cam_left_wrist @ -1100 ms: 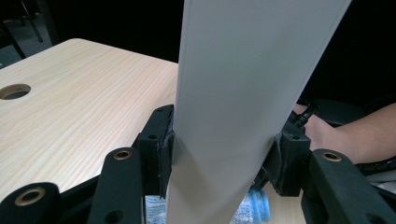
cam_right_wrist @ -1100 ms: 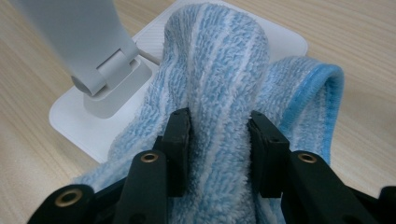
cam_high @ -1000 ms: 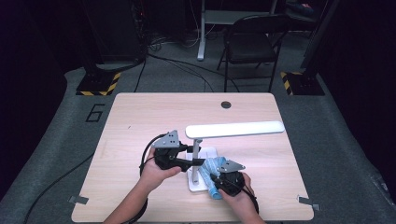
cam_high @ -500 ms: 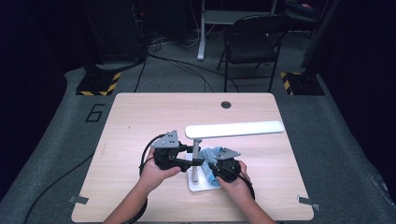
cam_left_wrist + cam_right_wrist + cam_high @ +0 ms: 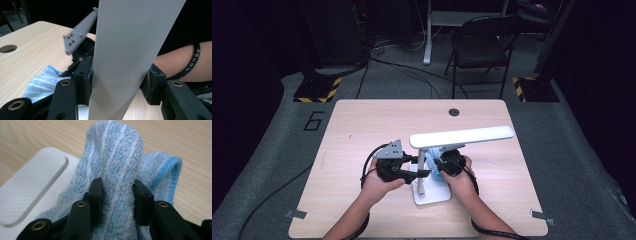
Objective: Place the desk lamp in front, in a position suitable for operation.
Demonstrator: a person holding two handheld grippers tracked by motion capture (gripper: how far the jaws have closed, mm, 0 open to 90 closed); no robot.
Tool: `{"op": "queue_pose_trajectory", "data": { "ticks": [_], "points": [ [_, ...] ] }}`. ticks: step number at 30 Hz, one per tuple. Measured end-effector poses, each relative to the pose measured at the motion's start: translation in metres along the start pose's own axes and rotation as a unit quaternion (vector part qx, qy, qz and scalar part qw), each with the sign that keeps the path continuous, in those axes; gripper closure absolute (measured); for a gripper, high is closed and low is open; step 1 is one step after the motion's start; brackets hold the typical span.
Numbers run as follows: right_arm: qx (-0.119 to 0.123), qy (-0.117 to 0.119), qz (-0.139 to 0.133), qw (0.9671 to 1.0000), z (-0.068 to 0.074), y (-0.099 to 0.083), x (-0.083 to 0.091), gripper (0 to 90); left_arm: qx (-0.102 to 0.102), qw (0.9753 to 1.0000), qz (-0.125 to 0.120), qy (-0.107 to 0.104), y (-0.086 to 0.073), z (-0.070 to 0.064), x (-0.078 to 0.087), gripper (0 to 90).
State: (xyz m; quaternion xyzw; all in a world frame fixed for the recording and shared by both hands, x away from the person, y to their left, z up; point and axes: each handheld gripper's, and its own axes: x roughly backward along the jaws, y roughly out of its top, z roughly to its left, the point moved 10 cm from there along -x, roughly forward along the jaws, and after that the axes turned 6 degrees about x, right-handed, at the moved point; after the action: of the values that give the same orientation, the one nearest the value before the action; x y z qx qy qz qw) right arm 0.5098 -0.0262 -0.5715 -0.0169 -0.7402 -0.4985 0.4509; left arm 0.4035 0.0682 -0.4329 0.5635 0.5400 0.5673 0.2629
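Observation:
A white desk lamp stands near the table's front, with a flat base [image 5: 432, 195], an upright post [image 5: 419, 172] and a long bar head [image 5: 462, 136]. My left gripper [image 5: 418, 166] is shut on the post [image 5: 125, 55], its pads pressed on both sides. My right gripper [image 5: 437, 167] is shut on a blue striped cloth [image 5: 433, 165], bunched between the jaws [image 5: 117, 180]. The cloth rests partly on the lamp base [image 5: 32, 187], just right of the post. In the left gripper view the cloth [image 5: 42, 82] and the right gripper's grey plate [image 5: 80, 31] lie beyond the post.
The wooden table [image 5: 357, 125] has a round cable hole [image 5: 454, 112] at its back edge. A folding chair [image 5: 482, 45] and striped stand bases [image 5: 317, 90] sit on the floor behind. Tape marks the front corners.
The right gripper has carried the cloth from the base's front right up and left toward the post. The left gripper has stayed clamped on the post.

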Motion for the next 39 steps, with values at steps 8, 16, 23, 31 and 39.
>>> {"op": "queue_pose_trajectory", "data": {
  "ticks": [8, 16, 23, 31, 39],
  "points": [
    [-0.008, -0.015, 0.015, 0.9997, -0.01, 0.013, -0.014, 64.1, -0.001, 1.0, 0.003, -0.005, 0.0, 0.0, 0.001, 50.0],
    [-0.011, -0.011, -0.007, 0.9999, -0.009, 0.011, -0.014, 65.8, 0.002, 1.0, 0.001, 0.0, 0.0, 0.0, 0.0, 50.0],
    [0.0, -0.003, -0.017, 0.9999, 0.007, -0.005, 0.005, 65.8, 0.003, 1.0, 0.0, -0.003, -0.001, -0.001, 0.0, 49.9],
    [0.008, 0.016, -0.018, 0.9997, 0.029, -0.031, 0.034, 65.8, 0.007, 1.0, -0.001, -0.002, -0.001, -0.001, 0.0, 49.7],
    [0.025, 0.031, 0.0, 0.9992, 0.054, -0.057, 0.066, 65.8, 0.008, 0.9999, -0.001, -0.006, -0.001, -0.001, 0.0, 49.6]
  ]
}}
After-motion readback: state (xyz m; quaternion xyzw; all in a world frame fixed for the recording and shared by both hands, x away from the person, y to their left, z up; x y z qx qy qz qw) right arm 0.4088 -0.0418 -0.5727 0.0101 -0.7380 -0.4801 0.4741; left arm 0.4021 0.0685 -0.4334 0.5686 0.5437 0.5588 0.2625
